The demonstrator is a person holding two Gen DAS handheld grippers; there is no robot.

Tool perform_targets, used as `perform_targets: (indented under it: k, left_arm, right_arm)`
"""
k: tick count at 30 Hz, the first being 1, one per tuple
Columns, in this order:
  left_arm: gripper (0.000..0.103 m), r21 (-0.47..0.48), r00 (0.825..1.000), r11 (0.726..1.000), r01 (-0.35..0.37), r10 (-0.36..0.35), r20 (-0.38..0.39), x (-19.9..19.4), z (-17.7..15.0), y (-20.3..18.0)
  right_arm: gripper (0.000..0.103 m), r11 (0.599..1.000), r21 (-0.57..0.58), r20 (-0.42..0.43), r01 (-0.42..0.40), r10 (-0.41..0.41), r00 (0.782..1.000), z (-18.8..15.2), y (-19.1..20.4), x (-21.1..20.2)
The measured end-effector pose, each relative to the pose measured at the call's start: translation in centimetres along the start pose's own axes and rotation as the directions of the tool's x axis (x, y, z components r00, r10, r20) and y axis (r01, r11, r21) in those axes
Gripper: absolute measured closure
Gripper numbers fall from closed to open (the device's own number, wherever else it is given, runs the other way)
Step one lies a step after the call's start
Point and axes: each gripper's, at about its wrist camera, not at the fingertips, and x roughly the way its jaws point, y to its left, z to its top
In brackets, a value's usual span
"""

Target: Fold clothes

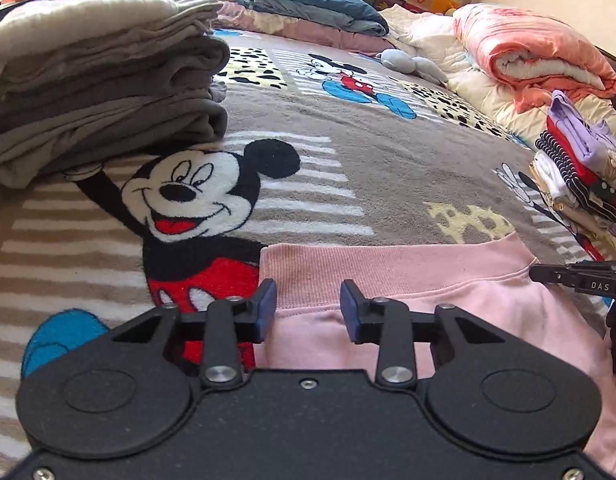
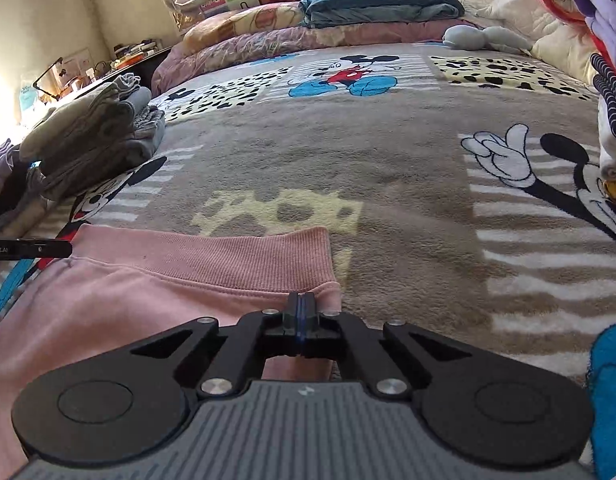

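The pink sweatshirt (image 2: 119, 292) is soft matt cloth with a ribbed hem; the Mickey blanket (image 1: 368, 176) looks fuzzy, plush.

There is one pink top (image 1: 428, 304) on one big blanket (image 1: 368, 152). There are two piles of folded clothes: one gray pile (image 1: 103, 92) and one colorful pile (image 1: 580, 164). There are two grippers: the left gripper (image 1: 308, 310) and the right gripper (image 2: 301, 310). One rolled orange quilt (image 1: 536, 60) and one gray soft toy (image 1: 412, 64) are there too.
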Motion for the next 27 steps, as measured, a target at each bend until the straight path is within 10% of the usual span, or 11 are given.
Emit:
perform_targets:
  k: [6, 18, 22, 27]
  left_arm:
    - [0.062, 0.091, 0.999, 0.995, -0.036, 0.033, 0.035, -1.9, 0.6, -1.2]
    - [0.058, 0.368, 1.0, 0.93, 0.004, -0.002, -0.005, -3.8, -1.3, -5.8]
    - [0.054, 0.435, 0.993, 0.9, -0.012, 0.063, -0.104, -0.8, -5.1, -6.6]
    - [0.054, 0.376, 0.996, 0.923, -0.084, 0.079, 0.029, -7.1, -4.7, -6.2]
  right_arm:
    - [0.087, 0.996, -0.084, 0.055, 0.014, -0.01, 0.998, 1.0, 2.0, -2.5]
    - [0.082, 0.915, -0.321, -0.016, -0.245, 0.254, 0.967, -1.1, 14.2, -1.9]
    - [0.069, 0.886, -0.411, -0.09, -0.213, 0.193, 0.977, -3.4, 16.5, -0.5]
    - [0.069, 0.89, -0.421, -0.054, -0.177, 0.17, 0.984, -3.3, 16.7, -2.8]
